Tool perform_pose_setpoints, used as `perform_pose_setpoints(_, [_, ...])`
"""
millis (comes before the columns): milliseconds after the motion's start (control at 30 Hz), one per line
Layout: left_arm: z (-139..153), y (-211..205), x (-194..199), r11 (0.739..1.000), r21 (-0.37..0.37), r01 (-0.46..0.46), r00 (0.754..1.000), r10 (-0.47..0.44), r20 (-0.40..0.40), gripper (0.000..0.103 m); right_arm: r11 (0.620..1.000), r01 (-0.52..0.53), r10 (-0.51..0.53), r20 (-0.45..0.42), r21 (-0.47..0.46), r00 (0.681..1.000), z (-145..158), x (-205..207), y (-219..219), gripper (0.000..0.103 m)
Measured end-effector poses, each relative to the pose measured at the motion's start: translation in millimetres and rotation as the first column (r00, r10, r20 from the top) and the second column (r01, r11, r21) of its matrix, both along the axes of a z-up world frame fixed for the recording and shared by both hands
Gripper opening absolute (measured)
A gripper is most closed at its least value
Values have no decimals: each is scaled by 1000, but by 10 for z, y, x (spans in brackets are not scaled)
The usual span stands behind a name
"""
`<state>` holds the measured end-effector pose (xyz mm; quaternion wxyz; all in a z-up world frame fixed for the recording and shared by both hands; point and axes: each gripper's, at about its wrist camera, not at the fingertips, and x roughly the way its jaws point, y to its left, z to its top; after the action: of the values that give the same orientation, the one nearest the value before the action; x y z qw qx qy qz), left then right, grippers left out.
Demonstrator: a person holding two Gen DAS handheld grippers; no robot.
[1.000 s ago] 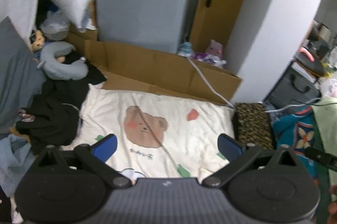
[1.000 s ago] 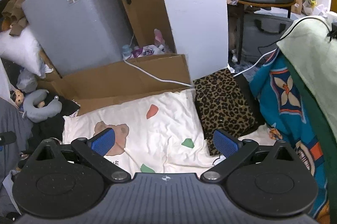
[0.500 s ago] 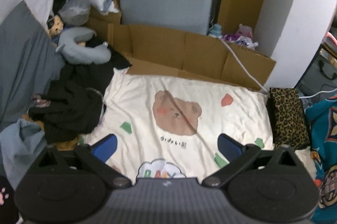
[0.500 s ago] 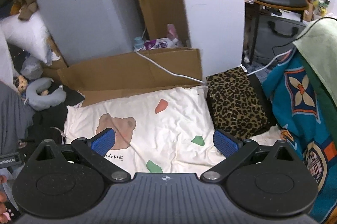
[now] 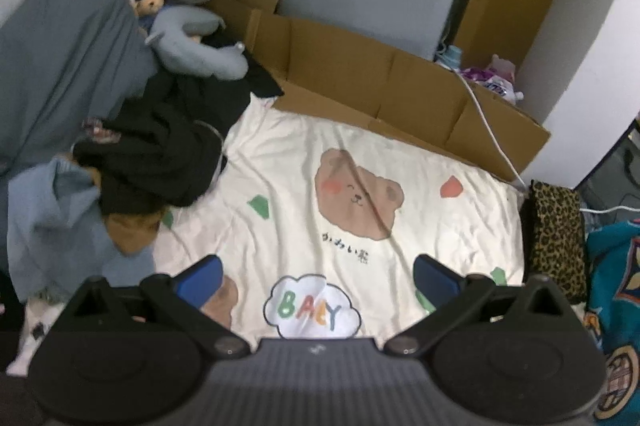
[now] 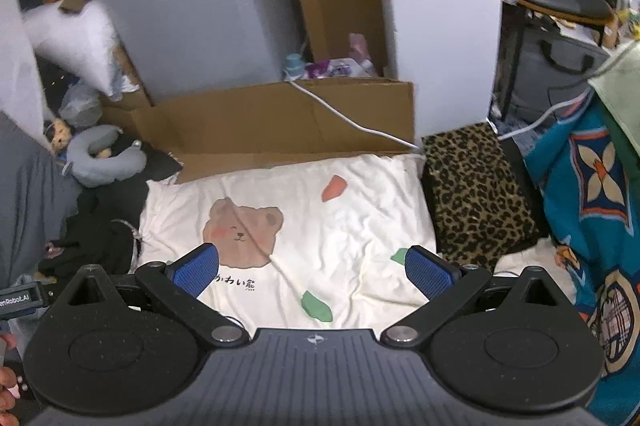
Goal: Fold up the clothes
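Both hand-held grippers, left point(image 5: 316, 272) and right point(image 6: 312, 264), hover with fingers apart and empty over the sheet point(image 5: 360, 185), probably to reach the dark clothes point(image 5: 160, 149) on the left.

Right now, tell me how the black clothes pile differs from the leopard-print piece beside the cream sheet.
The black clothes pile lies crumpled and heaped; the leopard-print piece looks like a neat, squared block. The pile is plain dark; the leopard piece is patterned tan with dark spots. The pile sits at the left edge of the cream sheet, overlapping it; the leopard piece sits at the right edge. Neither is held: left gripper and right gripper are both open.
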<state>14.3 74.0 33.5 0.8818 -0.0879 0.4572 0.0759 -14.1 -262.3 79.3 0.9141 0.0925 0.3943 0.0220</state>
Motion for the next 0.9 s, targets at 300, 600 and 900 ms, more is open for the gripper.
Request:
perform_pose_setpoints(300, [-46,94,-159,1000,-6,-28,999,28,-22,102,995,-102,102,-39,6,994,-69,-86,367,102])
perform_pose_setpoints(600, [-64,87,-224,999,32,-18,1000,19,-23,102,992,-126,126,-42,13,991,-80,-118,496,102])
perform_pose_setpoints(900, [-77,119,-214,1000,19,-3,999,4,-42,102,990,-138,138,-66,0,988,-147,-123,590,102])
